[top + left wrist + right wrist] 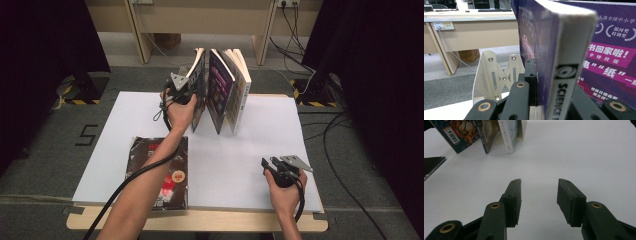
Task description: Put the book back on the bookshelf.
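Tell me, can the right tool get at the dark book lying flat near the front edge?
Probably yes: the right tool is open and free, with bare table between it and the book.

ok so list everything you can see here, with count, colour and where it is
standing books: three, purple and pale covers, upright and fanned at the table's far middle
held book: one of those, the leftmost, purple cover with white spine, clamped in the left tongs
flat book: one, dark with red, lying at the near left edge
table: one, white top
bookend rack: one, cream, beside the held book
desk: one, beige, behind the table
left tongs: black, shut on the held book
right tongs: black, open above bare table, near right
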The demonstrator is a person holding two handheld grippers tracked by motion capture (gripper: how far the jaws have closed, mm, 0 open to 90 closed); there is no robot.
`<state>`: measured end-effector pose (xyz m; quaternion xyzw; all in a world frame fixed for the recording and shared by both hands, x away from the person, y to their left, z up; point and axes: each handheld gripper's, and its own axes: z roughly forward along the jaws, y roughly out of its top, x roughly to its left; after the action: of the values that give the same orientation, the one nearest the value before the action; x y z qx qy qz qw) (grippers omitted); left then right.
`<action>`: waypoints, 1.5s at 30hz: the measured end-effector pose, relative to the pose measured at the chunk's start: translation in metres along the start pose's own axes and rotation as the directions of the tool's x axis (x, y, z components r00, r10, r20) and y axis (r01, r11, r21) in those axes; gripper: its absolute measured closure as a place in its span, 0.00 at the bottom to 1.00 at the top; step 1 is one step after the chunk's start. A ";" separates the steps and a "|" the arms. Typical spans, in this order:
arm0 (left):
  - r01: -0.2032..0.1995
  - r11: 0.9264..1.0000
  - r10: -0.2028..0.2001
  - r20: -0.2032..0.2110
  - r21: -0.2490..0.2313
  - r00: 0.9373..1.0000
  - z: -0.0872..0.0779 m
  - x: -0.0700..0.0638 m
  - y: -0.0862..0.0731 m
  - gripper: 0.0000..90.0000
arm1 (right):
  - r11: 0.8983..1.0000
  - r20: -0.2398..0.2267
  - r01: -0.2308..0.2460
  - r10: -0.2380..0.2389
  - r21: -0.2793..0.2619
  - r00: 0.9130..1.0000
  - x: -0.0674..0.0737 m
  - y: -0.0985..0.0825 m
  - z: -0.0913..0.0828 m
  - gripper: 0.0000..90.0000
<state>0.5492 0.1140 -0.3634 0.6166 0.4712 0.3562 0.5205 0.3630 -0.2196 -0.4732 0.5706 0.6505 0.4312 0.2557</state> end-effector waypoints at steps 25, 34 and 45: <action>0.091 0.988 -0.098 0.058 0.126 0.993 -0.004 -0.007 0.006 0.87 | 1.000 -0.001 -0.015 0.015 0.007 1.000 0.000 0.000 -0.001 0.61; 0.115 0.978 -0.124 0.042 0.175 0.991 -0.008 0.002 0.004 0.87 | 1.000 -0.002 -0.008 0.008 0.006 1.000 0.000 0.000 -0.002 0.61; 0.192 0.959 -0.200 0.015 0.207 0.980 -0.005 0.007 0.009 0.91 | 1.000 -0.005 -0.012 0.013 0.009 1.000 0.002 -0.001 -0.001 0.61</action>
<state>0.5481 0.1218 -0.3538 0.6232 0.5548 0.2417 0.4954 0.3619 -0.2182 -0.4732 0.5747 0.6495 0.4313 0.2488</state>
